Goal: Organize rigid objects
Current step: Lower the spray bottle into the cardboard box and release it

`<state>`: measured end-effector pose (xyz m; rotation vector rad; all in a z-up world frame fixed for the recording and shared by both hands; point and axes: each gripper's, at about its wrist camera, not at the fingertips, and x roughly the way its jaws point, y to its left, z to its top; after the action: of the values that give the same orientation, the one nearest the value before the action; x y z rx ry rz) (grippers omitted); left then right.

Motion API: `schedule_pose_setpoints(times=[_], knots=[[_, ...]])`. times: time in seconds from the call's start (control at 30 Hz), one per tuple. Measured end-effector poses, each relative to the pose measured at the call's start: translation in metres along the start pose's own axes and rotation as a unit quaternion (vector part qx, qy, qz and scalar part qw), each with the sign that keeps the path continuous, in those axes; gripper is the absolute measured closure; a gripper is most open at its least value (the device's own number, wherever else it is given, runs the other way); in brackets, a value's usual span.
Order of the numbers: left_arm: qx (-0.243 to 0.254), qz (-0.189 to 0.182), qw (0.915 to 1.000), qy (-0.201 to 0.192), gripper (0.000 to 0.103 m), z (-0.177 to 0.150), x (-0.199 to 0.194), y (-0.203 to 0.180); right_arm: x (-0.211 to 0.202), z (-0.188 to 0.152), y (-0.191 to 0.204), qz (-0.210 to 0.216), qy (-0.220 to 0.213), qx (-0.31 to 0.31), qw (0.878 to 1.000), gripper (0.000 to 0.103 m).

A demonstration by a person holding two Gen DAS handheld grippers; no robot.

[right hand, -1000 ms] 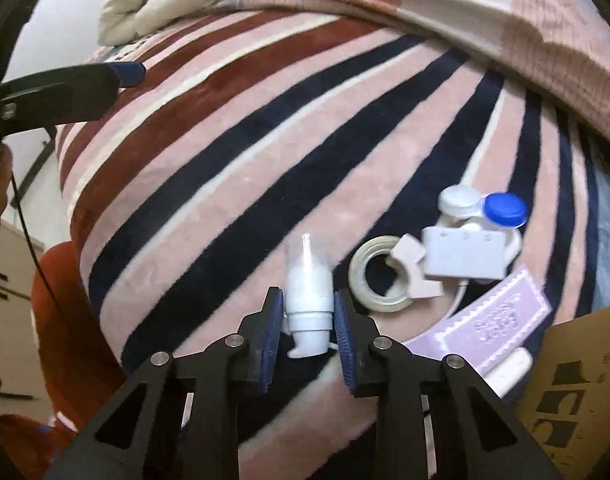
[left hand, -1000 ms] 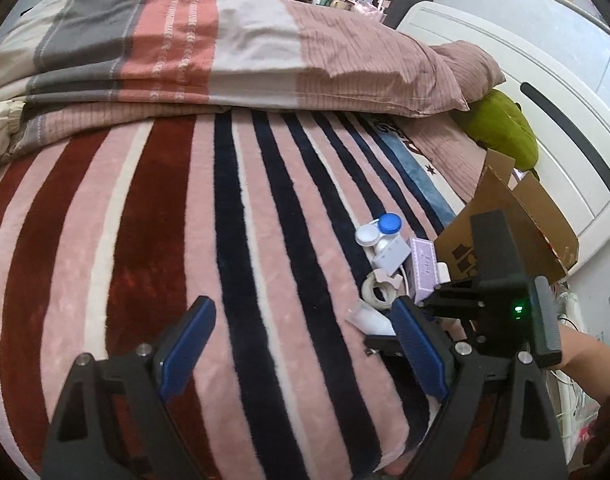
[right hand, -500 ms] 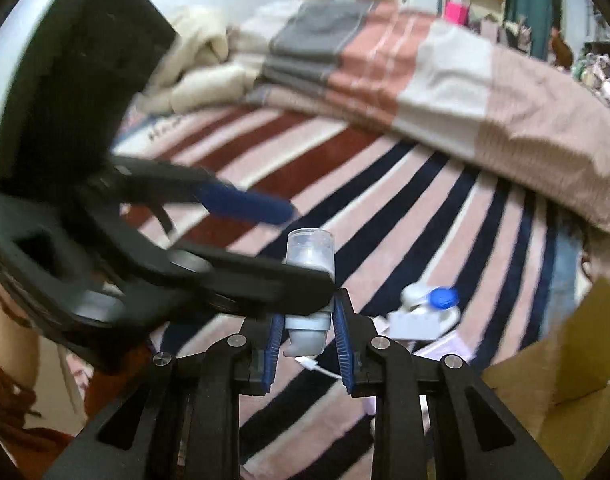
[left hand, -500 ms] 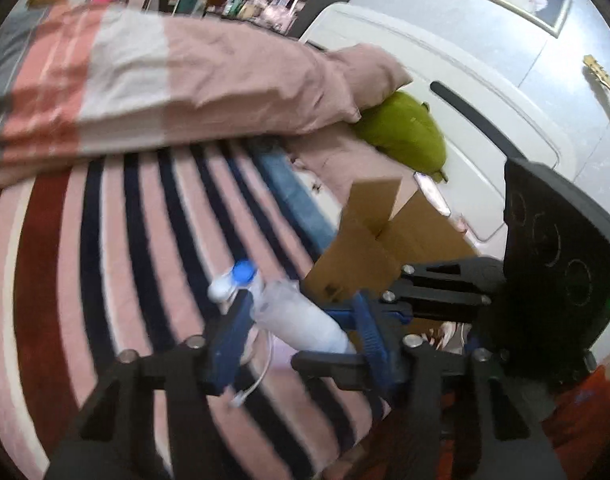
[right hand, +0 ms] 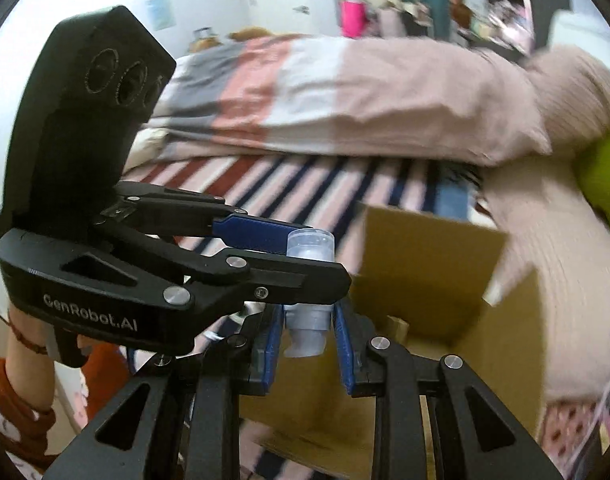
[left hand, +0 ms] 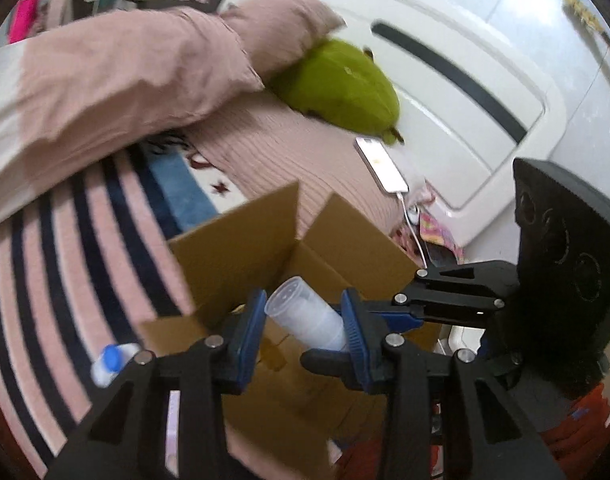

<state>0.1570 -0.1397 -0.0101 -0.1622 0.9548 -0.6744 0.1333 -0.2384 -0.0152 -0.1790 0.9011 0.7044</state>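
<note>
Bottle, small translucent white plastic with a clear cap (left hand: 305, 320), is sitting between both sets of jaws at once. Right gripper (right hand: 307, 338) is clamping the lower neck end between its blue pads; left gripper (left hand: 301, 326) is coming in from the side and closing on the capped upper end. In the left wrist view the bottle is lying tilted across the left jaws, touching the pad on the right side, with a sliver of gap on the other side, so that grip is looking partial.

Risks, as a judgement: two grips are pulling on one short bottle, so the cap could be popping off or the bottle twisting out if the hands are drifting apart. If the right jaws let go before the left pads are seated, the bottle is likely dropping, though probably into the box below. Both views are blurred, so contact is hard to confirm.

Just beyond and below the jaws, an open brown cardboard box (left hand: 241, 248) is standing with flaps up. Beside the left jaws, low, a white case with a blue round lid (left hand: 111, 362) is lying on the pink striped fleece blanket (left hand: 65, 280). Further off, a white smartphone on a cable (left hand: 381, 164), a green plush cushion (left hand: 341, 84) and a dusty pink duvet (left hand: 117, 76) are lying.
</note>
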Motion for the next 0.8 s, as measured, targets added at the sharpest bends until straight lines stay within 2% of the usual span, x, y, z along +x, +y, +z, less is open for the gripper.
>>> schedule_pose_setpoints(times=[0.13, 0.17, 0.2, 0.23, 0.27, 0.3, 0.33, 0.4, 0.47, 0.6, 0.7, 0.8], knots=[[0.005, 0.014, 0.999, 0.043, 0.066, 0.01, 0.035, -0.012, 0.005, -0.008, -0.028, -0.034, 0.039, 0.021, 0.998, 0.083], [0.007, 0.027, 0.9983, 0.051, 0.06, 0.012, 0.041, -0.014, 0.007, -0.011, -0.031, -0.042, 0.047, 0.023, 0.998, 0.083], [0.01, 0.038, 0.9977, 0.055, 0.049, 0.012, 0.044, -0.015, 0.013, -0.012, -0.036, -0.057, 0.06, 0.025, 0.996, 0.083], [0.014, 0.047, 0.9973, 0.055, 0.042, 0.013, 0.045, -0.015, 0.016, -0.013, -0.038, -0.071, 0.068, 0.025, 0.995, 0.083], [0.019, 0.056, 0.9969, 0.051, 0.032, 0.012, 0.042, -0.016, 0.017, -0.015, -0.039, -0.086, 0.071, 0.022, 0.994, 0.079], [0.022, 0.064, 0.9967, 0.046, 0.03, 0.011, 0.038, -0.016, 0.018, -0.017, -0.037, -0.1, 0.072, 0.017, 0.992, 0.072], [0.024, 0.067, 0.9966, 0.041, 0.03, 0.01, 0.033, -0.015, 0.018, -0.017, -0.036, -0.1, 0.071, 0.014, 0.992, 0.069], [0.018, 0.069, 0.997, 0.03, 0.029, 0.008, 0.021, -0.008, 0.015, -0.018, -0.031, -0.094, 0.065, 0.009, 0.993, 0.064], [0.009, 0.077, 0.9969, 0.012, 0.028, 0.003, 0.002, 0.0, 0.014, -0.017, -0.023, -0.089, 0.058, 0.002, 0.994, 0.064], [-0.008, 0.118, 0.9925, -0.031, 0.027, -0.013, -0.047, 0.023, -0.001, -0.01, 0.008, -0.054, 0.019, -0.02, 0.998, 0.063], [-0.023, 0.155, 0.9858, -0.061, 0.021, -0.035, -0.086, 0.045, -0.009, -0.004, 0.048, -0.004, -0.013, -0.042, 0.999, 0.063], [-0.04, 0.186, 0.9781, -0.086, 0.018, -0.068, -0.119, 0.071, -0.005, -0.001, 0.089, 0.053, -0.021, -0.062, 0.996, 0.063]])
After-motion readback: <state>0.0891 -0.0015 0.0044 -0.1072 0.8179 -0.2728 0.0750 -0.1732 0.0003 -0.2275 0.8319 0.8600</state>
